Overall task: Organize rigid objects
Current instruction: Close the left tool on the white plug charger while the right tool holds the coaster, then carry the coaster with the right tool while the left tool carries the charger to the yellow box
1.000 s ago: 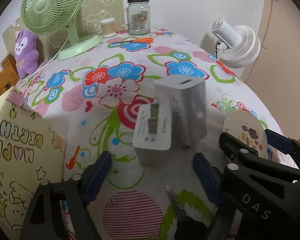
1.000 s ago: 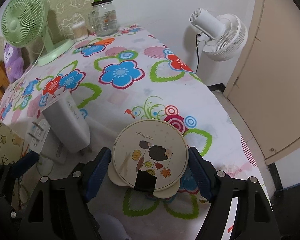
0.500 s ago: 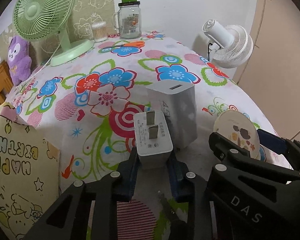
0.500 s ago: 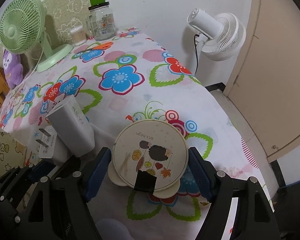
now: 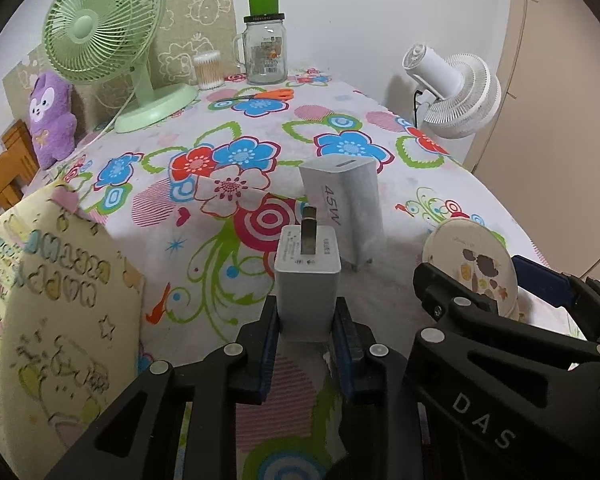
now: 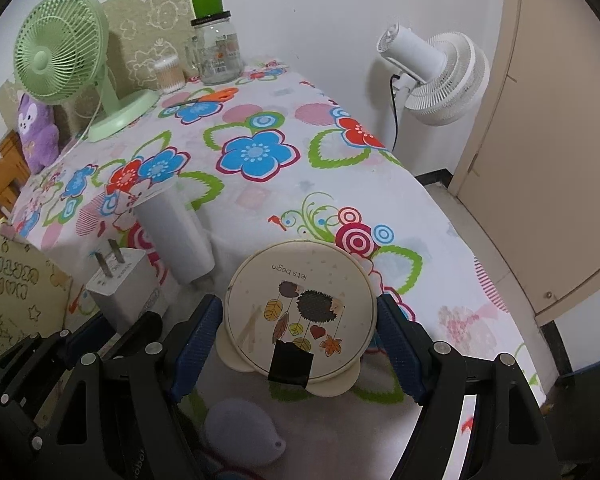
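A small white charger (image 5: 306,292) with its two prongs pointing up sits between the blue pads of my left gripper (image 5: 306,312), which is shut on it just above the flowered tablecloth (image 5: 228,152). Right behind it stands a taller white 45W charger (image 5: 348,208). My right gripper (image 6: 299,304) is open and straddles a round cream disc with a hedgehog picture (image 6: 300,300). Its pads lie close to the rim on both sides, and the disc rests on the cloth. In the right wrist view, the small charger (image 6: 118,284) shows at lower left.
A green desk fan (image 5: 100,36), glass jar (image 5: 265,52), cotton swab box (image 5: 208,70) and orange scissors (image 5: 268,95) stand at the back. Left are a purple plush (image 5: 52,116) and a birthday bag (image 5: 52,300). A white fan (image 5: 456,92) stands beyond the right edge. A grey oval thing (image 6: 240,432) lies under the right gripper.
The left jaws went from wide apart around the small charger to shut on its sides. The right gripper and the disc between its fingers stayed as they were.
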Demonstrator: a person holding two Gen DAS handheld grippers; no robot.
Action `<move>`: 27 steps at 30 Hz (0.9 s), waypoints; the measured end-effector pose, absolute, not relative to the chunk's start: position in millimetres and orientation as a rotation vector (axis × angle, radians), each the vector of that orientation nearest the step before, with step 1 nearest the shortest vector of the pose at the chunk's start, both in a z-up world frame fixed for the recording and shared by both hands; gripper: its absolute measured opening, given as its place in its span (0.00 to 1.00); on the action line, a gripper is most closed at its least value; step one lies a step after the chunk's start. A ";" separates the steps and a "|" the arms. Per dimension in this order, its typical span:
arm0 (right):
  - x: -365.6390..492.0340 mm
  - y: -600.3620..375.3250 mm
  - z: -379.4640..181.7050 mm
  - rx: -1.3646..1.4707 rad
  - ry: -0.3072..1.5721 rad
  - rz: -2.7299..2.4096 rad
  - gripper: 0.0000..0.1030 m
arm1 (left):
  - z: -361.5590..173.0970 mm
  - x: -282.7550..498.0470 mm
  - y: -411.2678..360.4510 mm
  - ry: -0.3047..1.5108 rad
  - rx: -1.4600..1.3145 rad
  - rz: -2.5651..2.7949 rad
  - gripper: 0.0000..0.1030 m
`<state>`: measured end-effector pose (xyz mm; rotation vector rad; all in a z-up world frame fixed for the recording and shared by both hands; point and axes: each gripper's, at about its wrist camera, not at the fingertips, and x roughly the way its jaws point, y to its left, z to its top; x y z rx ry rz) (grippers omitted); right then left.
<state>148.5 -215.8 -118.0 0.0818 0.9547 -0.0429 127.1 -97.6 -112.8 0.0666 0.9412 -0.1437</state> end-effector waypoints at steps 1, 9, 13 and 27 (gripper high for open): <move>146.1 -215.4 -116.5 0.083 0.951 -0.042 0.77 | -111.1 124.2 -97.2 0.935 0.069 -0.142 0.24; 128.8 -208.5 -108.1 0.076 0.933 -0.026 0.77 | -103.8 105.6 -95.0 0.918 0.076 -0.143 0.24; 121.5 -203.9 -105.7 0.074 0.927 -0.014 0.77 | -102.1 98.7 -94.7 0.913 0.075 -0.144 0.24; 97.9 -194.5 -78.5 0.055 0.874 -0.008 0.77 | -74.8 76.1 -88.1 0.859 0.077 -0.147 0.24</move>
